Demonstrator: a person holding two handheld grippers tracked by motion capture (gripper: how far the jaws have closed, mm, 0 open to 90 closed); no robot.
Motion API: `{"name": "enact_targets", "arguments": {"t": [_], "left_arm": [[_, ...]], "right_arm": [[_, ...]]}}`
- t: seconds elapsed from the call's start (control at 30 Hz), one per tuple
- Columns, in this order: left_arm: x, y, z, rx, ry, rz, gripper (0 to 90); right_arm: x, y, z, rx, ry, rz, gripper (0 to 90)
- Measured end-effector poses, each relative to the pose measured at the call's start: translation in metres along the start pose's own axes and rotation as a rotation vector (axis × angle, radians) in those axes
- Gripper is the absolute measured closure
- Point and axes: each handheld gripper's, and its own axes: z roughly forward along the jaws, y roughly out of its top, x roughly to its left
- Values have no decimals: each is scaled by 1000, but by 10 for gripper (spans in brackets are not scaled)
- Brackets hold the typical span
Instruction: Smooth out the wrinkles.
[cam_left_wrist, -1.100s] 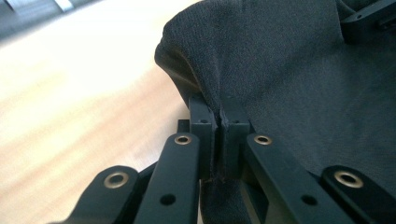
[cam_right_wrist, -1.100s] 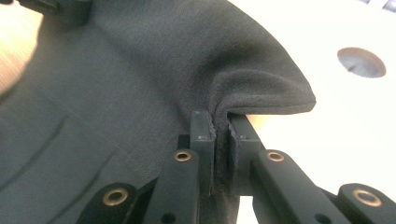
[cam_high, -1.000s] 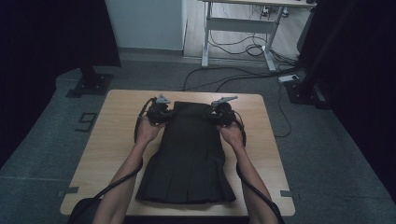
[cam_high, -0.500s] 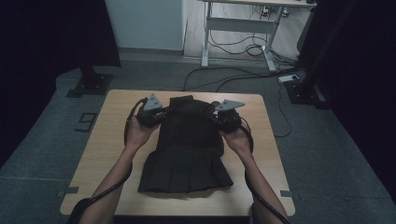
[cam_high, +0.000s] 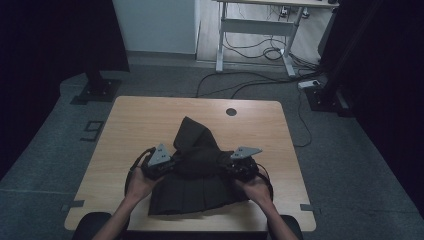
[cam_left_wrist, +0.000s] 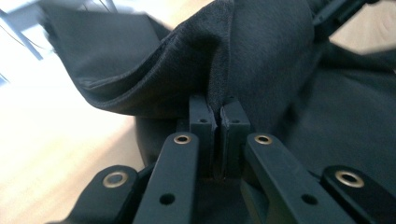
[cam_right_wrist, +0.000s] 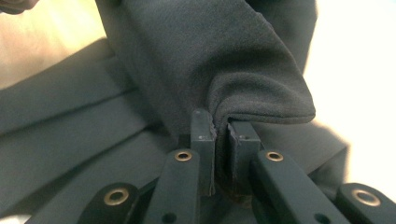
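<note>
A black pleated skirt (cam_high: 197, 175) lies on the wooden table (cam_high: 145, 120), its far end lifted and folded back toward the near hem. My left gripper (cam_high: 167, 166) is shut on the skirt's left top corner; in the left gripper view the cloth (cam_left_wrist: 187, 60) is pinched between the closed jaws (cam_left_wrist: 218, 119). My right gripper (cam_high: 235, 169) is shut on the right top corner, and the right gripper view has the folded waistband (cam_right_wrist: 261, 88) caught between its jaws (cam_right_wrist: 221, 128). Both grippers hover over the skirt's middle, with the raised cloth peaking behind them.
A round cable hole (cam_high: 231, 111) sits near the table's far edge. Bare tabletop lies beyond and to both sides of the skirt. Behind the table stand a desk frame (cam_high: 260, 30), floor cables (cam_high: 260, 85) and a dark stand base (cam_high: 95, 90).
Both grippers have drawn the skirt's far end from the back of the table toward the near edge, folding it over the lower part. The jaws stayed shut on the cloth.
</note>
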Motion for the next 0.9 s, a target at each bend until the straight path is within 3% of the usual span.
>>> {"name": "enact_targets", "arguments": {"t": [0.13, 0.33, 0.43, 0.47, 0.5, 0.53, 0.57, 0.6, 0.63, 0.7, 0.8, 0.9], "left_arm": [[-8, -18, 2, 25, -27, -26, 857], [-16, -27, 4, 69, -54, -10, 855], [-19, -34, 8, 91, -64, -10, 853], [-20, -36, 9, 99, -63, -3, 851], [-20, -36, 9, 99, -63, -3, 850], [-21, -37, 8, 93, -64, -9, 848], [-21, -37, 8, 93, -64, -9, 846], [-21, -38, 8, 90, -67, -9, 845], [-21, -38, 8, 90, -67, -9, 843], [-21, -39, 8, 86, -68, -14, 840], [-22, -40, 5, 79, -69, -12, 831], [-22, -41, 4, 66, -76, -21, 817]], "right_arm": [[10, -13, 4, 26, 31, 9, 827], [16, -30, 12, 67, 75, 29, 817], [13, -32, 10, 62, 100, 50, 773], [9, -29, 1, 59, 95, 58, 642], [9, -29, 1, 59, 95, 58, 642], [4, -23, -11, 51, 112, 69, 536], [4, -23, -11, 51, 112, 69, 536], [-1, -15, -25, 33, 76, 56, 463], [-1, -15, -25, 33, 76, 56, 463], [-9, 2, -35, 18, 67, 41, 371], [-16, 23, -27, 6, 49, 20, 301], [-21, 47, -6, -14, 73, 9, 265]]}}
